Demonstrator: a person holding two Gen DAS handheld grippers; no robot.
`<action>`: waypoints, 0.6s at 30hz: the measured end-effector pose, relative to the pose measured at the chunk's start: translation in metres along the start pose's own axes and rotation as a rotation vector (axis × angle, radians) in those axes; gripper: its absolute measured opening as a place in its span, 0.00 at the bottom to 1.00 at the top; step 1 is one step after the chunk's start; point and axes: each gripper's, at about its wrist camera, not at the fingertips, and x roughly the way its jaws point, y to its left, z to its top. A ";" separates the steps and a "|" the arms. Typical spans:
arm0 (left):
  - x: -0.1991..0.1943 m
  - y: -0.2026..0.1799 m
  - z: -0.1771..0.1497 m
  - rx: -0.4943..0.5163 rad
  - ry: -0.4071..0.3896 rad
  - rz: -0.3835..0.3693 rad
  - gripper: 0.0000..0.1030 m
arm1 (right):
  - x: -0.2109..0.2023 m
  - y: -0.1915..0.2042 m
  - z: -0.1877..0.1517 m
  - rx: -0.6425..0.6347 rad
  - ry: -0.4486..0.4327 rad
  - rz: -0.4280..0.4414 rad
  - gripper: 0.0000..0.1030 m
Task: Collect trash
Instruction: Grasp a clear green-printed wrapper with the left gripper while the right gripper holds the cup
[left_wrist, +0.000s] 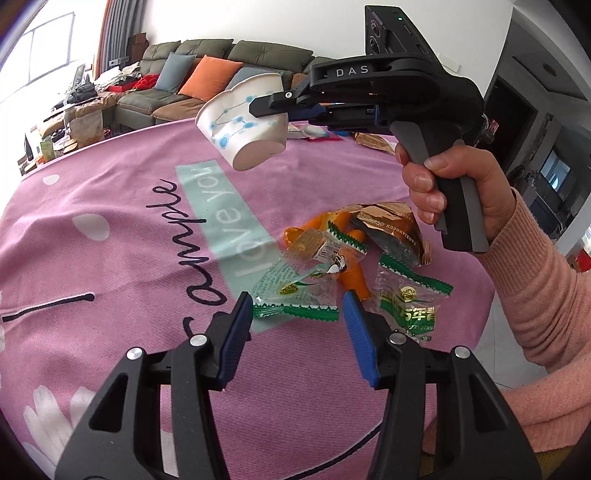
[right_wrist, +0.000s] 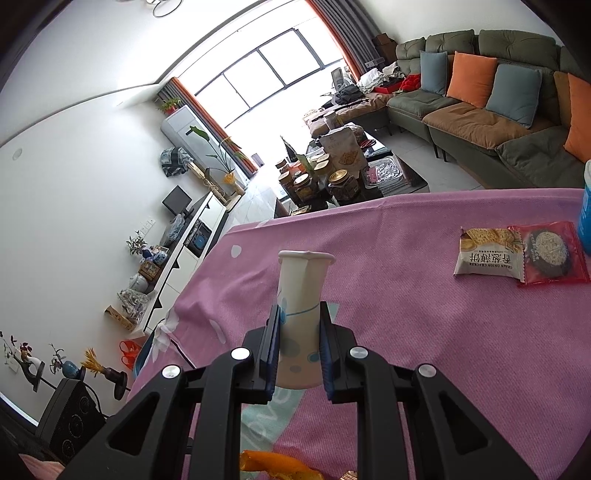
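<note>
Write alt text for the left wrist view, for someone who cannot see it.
A hand-held right gripper holds a squashed paper cup in the air above a pink tablecloth. Below, the left gripper, jaws open, points at a pile of snack wrappers and orange peel.

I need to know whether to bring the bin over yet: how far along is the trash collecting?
Nothing looks binned yet; no bin is in view. In hand: the right claw is shut on a squashed paper cup, held above the pink tablecloth. The left claw is open, over the green-edged wrappers. Left: those wrappers, the gold foil wrapper, and the cracker packet with the red packet.
</note>
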 end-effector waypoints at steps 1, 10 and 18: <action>0.001 0.001 0.000 -0.008 0.003 -0.004 0.46 | -0.001 -0.001 -0.002 0.003 -0.001 0.001 0.17; 0.006 -0.003 -0.003 -0.011 0.002 0.005 0.34 | -0.011 -0.002 -0.019 0.018 0.000 0.009 0.17; -0.006 -0.011 0.004 0.016 -0.069 0.042 0.46 | -0.019 -0.005 -0.028 0.027 -0.015 0.022 0.17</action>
